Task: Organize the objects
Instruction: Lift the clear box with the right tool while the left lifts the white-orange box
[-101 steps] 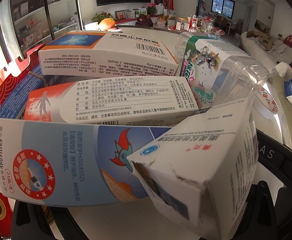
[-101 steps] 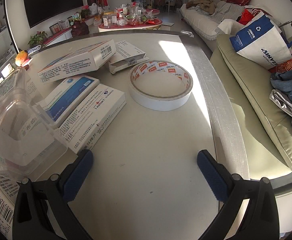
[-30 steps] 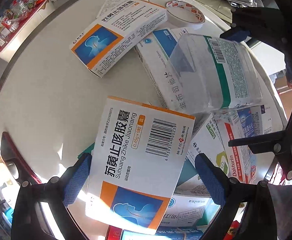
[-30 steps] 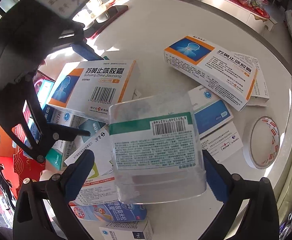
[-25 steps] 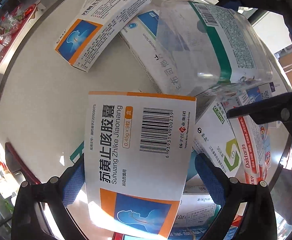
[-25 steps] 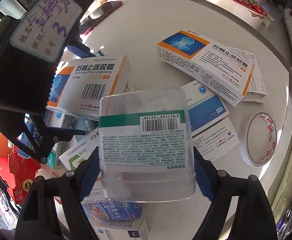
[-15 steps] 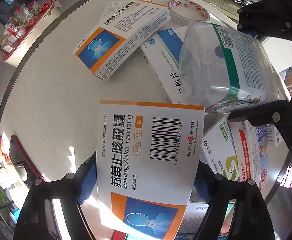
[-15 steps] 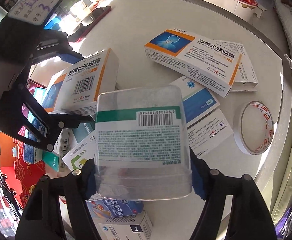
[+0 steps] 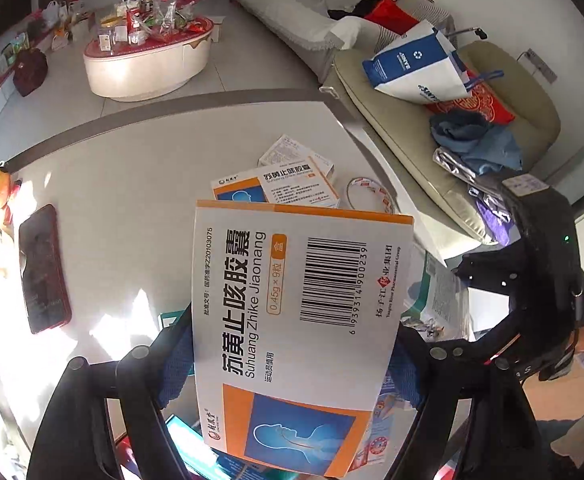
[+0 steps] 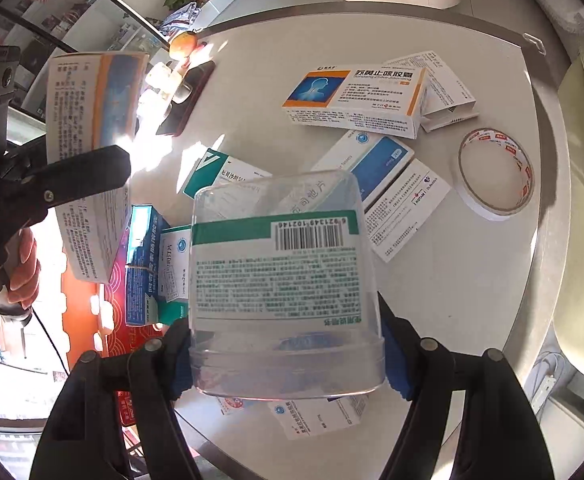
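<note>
My left gripper (image 9: pixel 289 372) is shut on a white and orange medicine box (image 9: pixel 300 320) with a barcode, lifted well above the round white table (image 9: pixel 123 176). The same box (image 10: pixel 91 128) shows at the left of the right wrist view, clamped by the other gripper's black finger. My right gripper (image 10: pixel 285 354) is shut on a clear plastic container (image 10: pixel 279 276) with a green-banded label, held over a heap of medicine boxes (image 10: pixel 159 264). A matching orange and blue box (image 10: pixel 356 96) lies flat further back on the table.
A roll of tape (image 10: pixel 496 172) lies at the table's right, near its edge. A phone in a red case (image 9: pixel 43 268) and fruit (image 10: pixel 183 44) sit at the far side. Beige sofa (image 9: pixel 432 128) with a bag and clothes borders the table.
Both grippers closed on their objects, the left on the orange box and the right on the clear container. Both then rose and tilted, so more of the room and table shows.
</note>
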`<state>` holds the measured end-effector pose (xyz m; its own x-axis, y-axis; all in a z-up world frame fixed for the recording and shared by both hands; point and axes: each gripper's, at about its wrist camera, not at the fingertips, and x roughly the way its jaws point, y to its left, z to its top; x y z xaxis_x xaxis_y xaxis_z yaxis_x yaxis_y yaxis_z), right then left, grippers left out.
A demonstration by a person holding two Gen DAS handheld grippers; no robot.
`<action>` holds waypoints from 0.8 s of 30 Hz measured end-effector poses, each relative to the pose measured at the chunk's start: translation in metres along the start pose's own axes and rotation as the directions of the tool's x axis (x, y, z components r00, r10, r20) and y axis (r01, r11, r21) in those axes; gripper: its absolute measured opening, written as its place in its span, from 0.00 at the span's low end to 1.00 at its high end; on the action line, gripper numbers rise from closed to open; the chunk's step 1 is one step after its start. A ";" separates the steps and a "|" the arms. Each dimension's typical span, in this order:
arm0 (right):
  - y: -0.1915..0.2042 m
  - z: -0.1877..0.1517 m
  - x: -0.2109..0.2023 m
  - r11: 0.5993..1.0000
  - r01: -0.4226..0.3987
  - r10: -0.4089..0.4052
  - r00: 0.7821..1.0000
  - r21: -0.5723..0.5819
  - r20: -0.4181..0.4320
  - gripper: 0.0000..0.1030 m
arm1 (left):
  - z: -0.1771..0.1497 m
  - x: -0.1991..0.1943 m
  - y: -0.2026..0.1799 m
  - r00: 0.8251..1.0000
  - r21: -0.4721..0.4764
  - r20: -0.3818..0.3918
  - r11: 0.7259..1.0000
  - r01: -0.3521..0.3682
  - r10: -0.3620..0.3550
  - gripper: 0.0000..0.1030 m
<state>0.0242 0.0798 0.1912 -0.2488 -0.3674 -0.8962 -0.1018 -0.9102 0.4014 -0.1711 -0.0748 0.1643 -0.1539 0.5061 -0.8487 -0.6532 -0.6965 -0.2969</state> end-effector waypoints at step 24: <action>0.045 -0.092 -0.039 0.991 0.077 -0.079 0.997 0.109 0.021 0.71 | -0.072 -0.039 -0.141 0.977 -0.104 0.077 0.976 -0.191 0.200 0.83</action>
<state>0.1183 0.0355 0.2271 -0.2601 -0.2898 -0.9211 -0.2249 -0.9095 0.3497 -0.0194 -0.0336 0.2078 -0.3379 0.3946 -0.8545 -0.5313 -0.8294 -0.1730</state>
